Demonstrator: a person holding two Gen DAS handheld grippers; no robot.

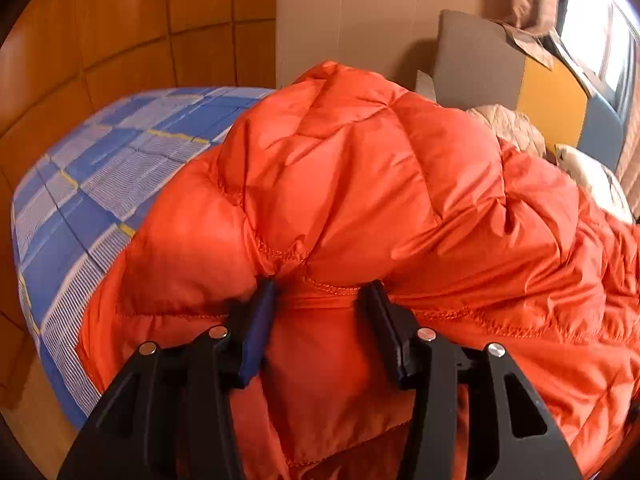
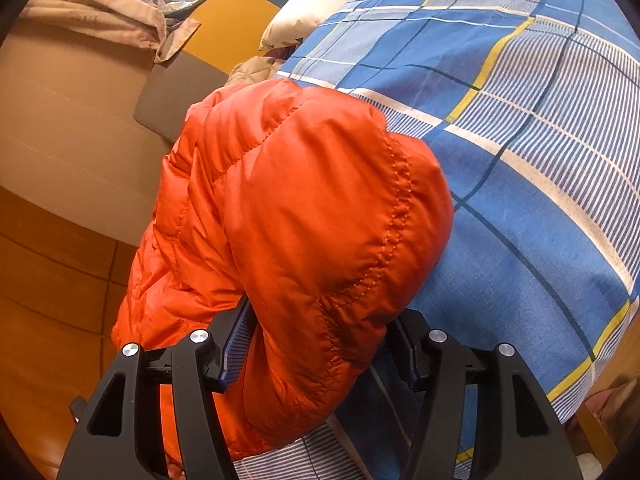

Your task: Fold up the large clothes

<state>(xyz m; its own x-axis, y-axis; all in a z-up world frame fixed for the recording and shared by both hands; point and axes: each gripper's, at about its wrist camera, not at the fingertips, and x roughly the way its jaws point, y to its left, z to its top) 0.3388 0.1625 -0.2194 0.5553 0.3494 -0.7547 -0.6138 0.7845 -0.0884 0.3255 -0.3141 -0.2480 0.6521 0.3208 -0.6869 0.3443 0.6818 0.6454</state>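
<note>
The orange puffy jacket (image 1: 360, 184) lies on the bed, over the blue checked bedsheet (image 1: 92, 184). In the left wrist view the jacket fills the middle and the 3 o'clock side, and the sheet is seen toward 9 o'clock. The left tool (image 1: 320, 292) pinches a bunched fold of the jacket at a stitched seam; its two fingers stand a little apart with the thick fabric pressed between them. Behind the jacket, toward 1 o'clock, stands a headboard (image 1: 480, 64) with grey and yellow panels, and a pale pillow (image 1: 592, 180) lies near 3 o'clock.

In the right wrist view the right tool (image 2: 316, 328) pinches a rounded, padded part of the jacket (image 2: 304, 208). The bedsheet (image 2: 520, 140) spreads from 12 to 4 o'clock, and the wooden floor (image 2: 48, 280) shows at 8 o'clock.
</note>
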